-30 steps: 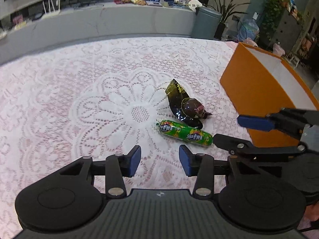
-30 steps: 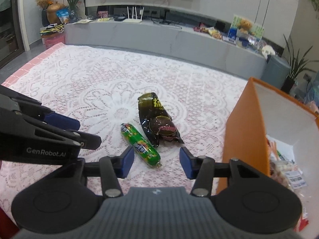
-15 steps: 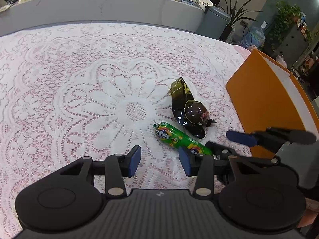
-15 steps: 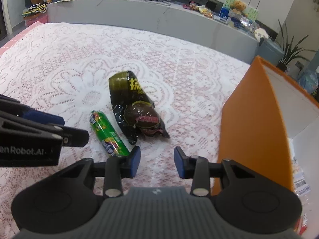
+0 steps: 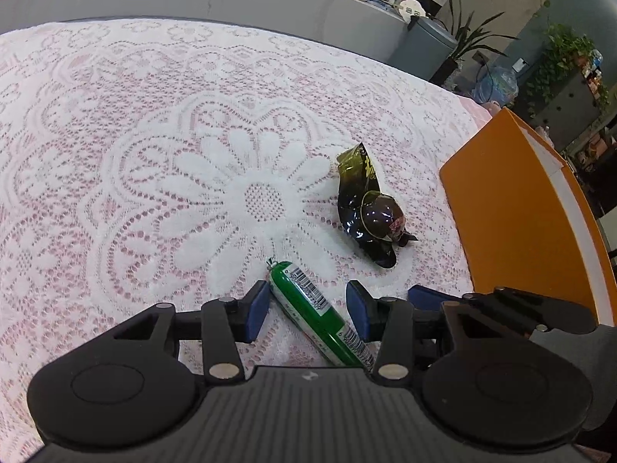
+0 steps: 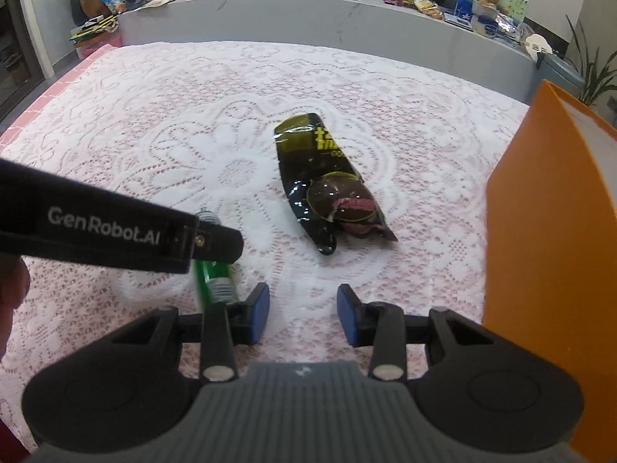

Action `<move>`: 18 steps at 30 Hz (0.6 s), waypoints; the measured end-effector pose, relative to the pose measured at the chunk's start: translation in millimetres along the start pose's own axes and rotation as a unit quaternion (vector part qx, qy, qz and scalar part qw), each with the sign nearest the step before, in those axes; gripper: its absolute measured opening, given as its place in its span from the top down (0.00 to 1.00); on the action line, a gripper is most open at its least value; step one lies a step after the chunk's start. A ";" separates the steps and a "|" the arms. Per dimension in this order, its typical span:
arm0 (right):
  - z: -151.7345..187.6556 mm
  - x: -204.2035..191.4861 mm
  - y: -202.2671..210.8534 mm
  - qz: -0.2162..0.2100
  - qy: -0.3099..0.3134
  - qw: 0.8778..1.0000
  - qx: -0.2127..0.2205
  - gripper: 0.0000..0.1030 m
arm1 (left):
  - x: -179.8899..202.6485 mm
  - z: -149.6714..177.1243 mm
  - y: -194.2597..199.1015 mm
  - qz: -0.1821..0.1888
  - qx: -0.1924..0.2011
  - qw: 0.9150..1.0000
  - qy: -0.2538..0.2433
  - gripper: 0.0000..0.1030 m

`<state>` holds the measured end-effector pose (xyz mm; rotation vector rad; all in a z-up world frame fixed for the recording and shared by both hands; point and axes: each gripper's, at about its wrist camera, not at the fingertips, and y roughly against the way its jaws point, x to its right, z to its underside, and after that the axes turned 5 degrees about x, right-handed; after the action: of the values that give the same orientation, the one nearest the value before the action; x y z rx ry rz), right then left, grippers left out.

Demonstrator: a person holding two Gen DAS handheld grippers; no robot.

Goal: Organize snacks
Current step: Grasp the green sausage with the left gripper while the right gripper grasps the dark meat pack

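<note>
Green sausage stick (image 6: 211,278) half hidden behind left gripper's arm (image 6: 115,231), blurred; orange box (image 6: 555,231) cut off at right edge.

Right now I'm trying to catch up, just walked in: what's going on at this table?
A person is tidying snacks with a two-finger gripper in each hand. The left gripper sits low over the lace tablecloth with the green sausage stick between its open fingers, not yet squeezed. The right gripper is beside it, holding nothing and aimed at the dark snack packet. The orange box stands to the right.
</note>
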<state>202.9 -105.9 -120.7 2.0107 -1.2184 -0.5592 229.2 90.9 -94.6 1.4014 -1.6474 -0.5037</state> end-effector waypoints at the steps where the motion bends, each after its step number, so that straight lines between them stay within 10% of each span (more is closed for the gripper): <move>1: 0.4 1.9 0.5 0.001 -0.003 1.000 0.000 0.63 | 1.1 0.8 -0.9 -0.001 -0.001 1.000 0.005 0.50; 10: 6.3 9.0 2.4 -0.011 -0.011 1.000 0.001 0.59 | 23.6 8.7 -4.4 -0.063 -0.011 0.998 -0.026 0.59; 18: 5.2 8.7 8.3 -0.015 -0.002 1.000 0.011 0.59 | 25.6 9.3 -0.7 -0.046 -0.011 0.998 -0.037 0.74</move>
<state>198.6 -118.0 -117.9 2.0500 -1.2022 -0.5677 222.8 64.6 -90.8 1.4623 -1.6364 -0.6316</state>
